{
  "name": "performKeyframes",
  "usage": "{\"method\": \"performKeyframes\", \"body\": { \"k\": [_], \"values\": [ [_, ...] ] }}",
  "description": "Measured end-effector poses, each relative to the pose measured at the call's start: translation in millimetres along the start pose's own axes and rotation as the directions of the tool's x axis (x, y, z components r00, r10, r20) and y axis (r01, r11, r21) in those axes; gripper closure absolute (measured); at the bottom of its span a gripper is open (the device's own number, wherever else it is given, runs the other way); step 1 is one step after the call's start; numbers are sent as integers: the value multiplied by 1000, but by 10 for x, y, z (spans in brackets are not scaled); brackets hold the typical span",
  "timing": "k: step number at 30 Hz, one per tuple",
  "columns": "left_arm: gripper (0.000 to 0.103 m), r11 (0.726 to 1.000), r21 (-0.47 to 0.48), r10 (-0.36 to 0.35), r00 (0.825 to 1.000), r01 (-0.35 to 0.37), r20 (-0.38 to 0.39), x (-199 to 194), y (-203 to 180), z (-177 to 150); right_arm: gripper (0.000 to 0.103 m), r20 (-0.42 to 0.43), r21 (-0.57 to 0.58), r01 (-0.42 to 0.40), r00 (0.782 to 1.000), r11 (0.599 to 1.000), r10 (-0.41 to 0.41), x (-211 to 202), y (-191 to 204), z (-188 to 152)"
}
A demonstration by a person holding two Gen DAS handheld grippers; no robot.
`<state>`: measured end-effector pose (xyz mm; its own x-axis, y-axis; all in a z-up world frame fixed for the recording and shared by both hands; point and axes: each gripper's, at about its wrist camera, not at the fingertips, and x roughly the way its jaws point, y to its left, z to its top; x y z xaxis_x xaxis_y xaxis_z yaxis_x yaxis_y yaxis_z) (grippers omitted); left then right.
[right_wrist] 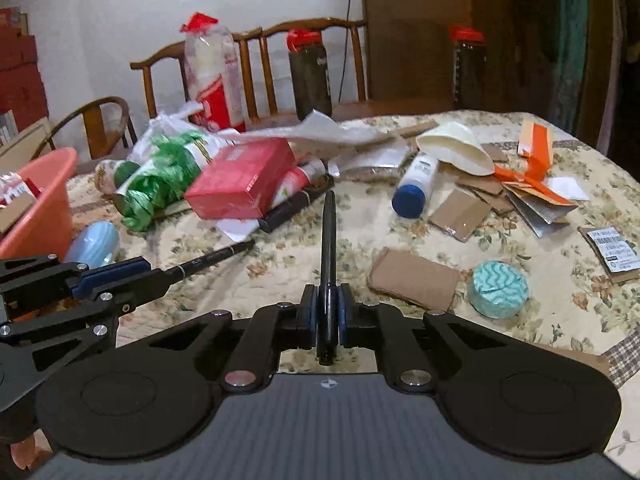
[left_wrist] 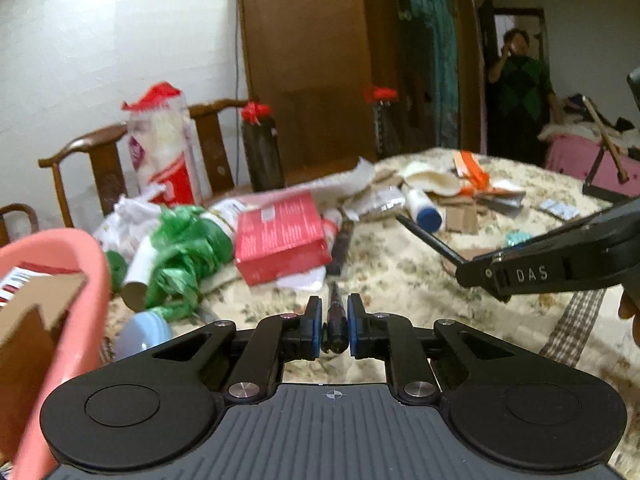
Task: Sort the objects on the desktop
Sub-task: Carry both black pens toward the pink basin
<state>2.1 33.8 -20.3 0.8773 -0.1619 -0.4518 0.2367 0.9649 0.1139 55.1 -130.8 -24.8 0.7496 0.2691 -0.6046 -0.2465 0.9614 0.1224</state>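
Left gripper [left_wrist: 334,326]: jaws narrow, blue pads clamped on a black pen [left_wrist: 335,312] that points forward along the fingers; seen from the right wrist view at near left, the same pen [right_wrist: 208,261] juts right over the cloth

Right gripper [right_wrist: 328,316]: jaws narrow, closed on a second black pen [right_wrist: 329,248] that runs forward and slightly up, tip toward the red box; in the left wrist view this gripper enters from the right with its pen [left_wrist: 430,237] slanting up and left

Table [right_wrist: 360,232]: floral cloth cover, both grippers held above its near edge

Pink basin [right_wrist: 44,208]: far left of table, cardboard and printed packs inside

Red box [right_wrist: 240,180]: left of centre, resting on papers

Green ribbon roll [right_wrist: 160,180]: just left of the red box, touching it

Dark tube [right_wrist: 296,204]: lies under the red box's right edge, slanted

White bottle, blue cap [right_wrist: 414,184]: on its side, centre right, cap toward the near side

Teal patterned roll [right_wrist: 498,290]: near right, beside a flat cardboard piece [right_wrist: 414,278]

Orange and white packaging [right_wrist: 534,160]: far right, on cardboard scraps

Pale blue cup [right_wrist: 94,244]: on its side, near the basin

Wooden chairs [right_wrist: 256,64]: behind the table, far side
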Motion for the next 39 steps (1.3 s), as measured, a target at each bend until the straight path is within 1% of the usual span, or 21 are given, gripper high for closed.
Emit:
{"method": "performKeyframes", "body": {
  "k": [1,13,25,27,33,39],
  "values": [
    [98,1000,-2,4,1000,-4,9,-41,-4,19,92,8,2,-3,1000,1000,3,-26,-3,-1],
    [98,998,15,56,995,-58,86,-371,-63,275,92,66,20,-40,997,999,39,-256,-19,7],
    [98,994,18,107,983,-111,148,-634,22,535,92,120,-2,-91,989,996,90,-442,163,164],
    [98,993,20,111,982,-115,154,-668,43,577,92,127,-4,-99,987,995,99,-465,207,182],
    [98,988,0,154,974,-156,168,-796,165,658,92,141,-27,-126,982,992,129,-506,394,280],
    [98,976,-47,217,958,-212,190,-1025,411,729,92,165,-82,-152,973,985,164,-591,754,448]
  ]
}}
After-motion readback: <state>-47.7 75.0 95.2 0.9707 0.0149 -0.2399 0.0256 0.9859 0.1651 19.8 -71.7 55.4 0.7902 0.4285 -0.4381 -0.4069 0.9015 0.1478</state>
